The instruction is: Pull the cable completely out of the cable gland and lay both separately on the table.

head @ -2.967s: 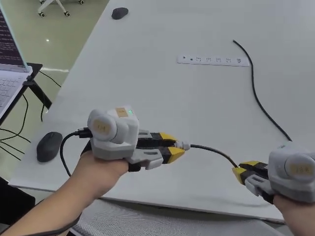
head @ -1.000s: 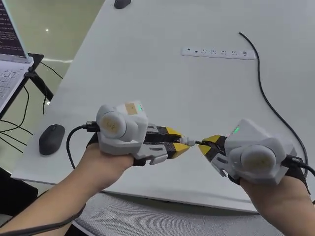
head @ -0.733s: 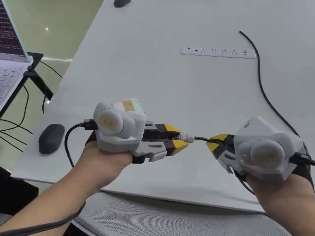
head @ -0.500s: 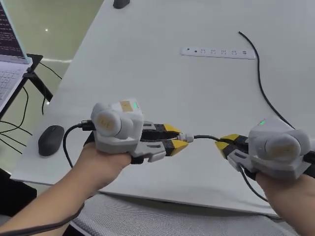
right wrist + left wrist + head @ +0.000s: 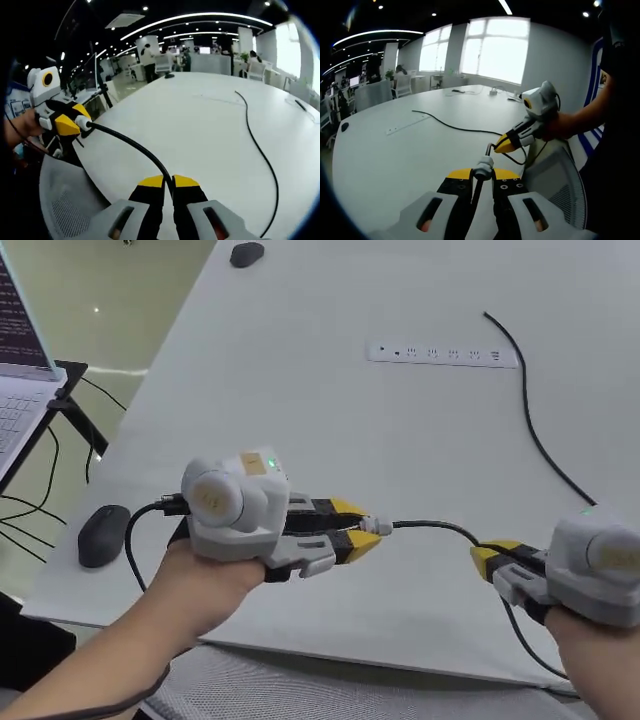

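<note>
Yellow-tipped left tool (image 5: pixel 362 531) grips gland (image 5: pixel 377 527); right tool (image 5: pixel 484 556) grips cable (image 5: pixel 435 526).

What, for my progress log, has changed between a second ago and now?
The right gripper, shut on the cable, pulled away to the person's right, so more cable now spans between the grippers. The left gripper kept hold of the cable gland, with the cable not yet out of it.

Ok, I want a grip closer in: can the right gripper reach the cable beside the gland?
Probably yes. The cable hangs bare between the cable gland in the left gripper and the right gripper, nothing in between. But the right gripper is shut on it and must open first.
</note>
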Tool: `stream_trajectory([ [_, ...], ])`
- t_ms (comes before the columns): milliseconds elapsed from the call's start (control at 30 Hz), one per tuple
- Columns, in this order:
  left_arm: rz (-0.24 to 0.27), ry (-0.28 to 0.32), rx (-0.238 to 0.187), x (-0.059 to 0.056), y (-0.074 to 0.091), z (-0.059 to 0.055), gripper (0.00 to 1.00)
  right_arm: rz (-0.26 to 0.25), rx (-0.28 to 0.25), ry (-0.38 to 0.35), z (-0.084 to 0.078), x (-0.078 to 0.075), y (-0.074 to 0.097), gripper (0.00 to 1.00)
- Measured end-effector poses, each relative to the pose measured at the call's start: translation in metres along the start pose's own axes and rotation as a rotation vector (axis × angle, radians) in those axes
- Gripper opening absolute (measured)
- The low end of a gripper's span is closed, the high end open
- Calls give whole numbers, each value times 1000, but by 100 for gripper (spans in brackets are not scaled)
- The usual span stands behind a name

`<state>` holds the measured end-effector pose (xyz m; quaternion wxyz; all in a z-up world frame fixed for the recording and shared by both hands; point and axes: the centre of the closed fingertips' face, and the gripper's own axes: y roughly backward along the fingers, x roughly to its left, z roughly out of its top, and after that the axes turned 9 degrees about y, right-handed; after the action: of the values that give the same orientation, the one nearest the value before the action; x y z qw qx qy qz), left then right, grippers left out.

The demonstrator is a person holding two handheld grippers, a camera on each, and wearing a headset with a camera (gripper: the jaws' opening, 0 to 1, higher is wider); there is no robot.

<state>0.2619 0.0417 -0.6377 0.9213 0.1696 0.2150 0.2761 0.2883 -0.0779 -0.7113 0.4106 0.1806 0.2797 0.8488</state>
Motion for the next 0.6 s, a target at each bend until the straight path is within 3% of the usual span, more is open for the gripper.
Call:
stream_trajectory([
  [167, 4, -5, 2, -1, -1, 0, 15, -24, 16, -38, -9, -5, -4, 0],
  [267, 5, -2, 3, 0, -1, 0, 15, -12, 20, -101, -13, -4, -6, 0],
  [600, 17, 15, 0, 5, 1, 0, 15, 5, 5, -69, -9, -2, -5, 2],
])
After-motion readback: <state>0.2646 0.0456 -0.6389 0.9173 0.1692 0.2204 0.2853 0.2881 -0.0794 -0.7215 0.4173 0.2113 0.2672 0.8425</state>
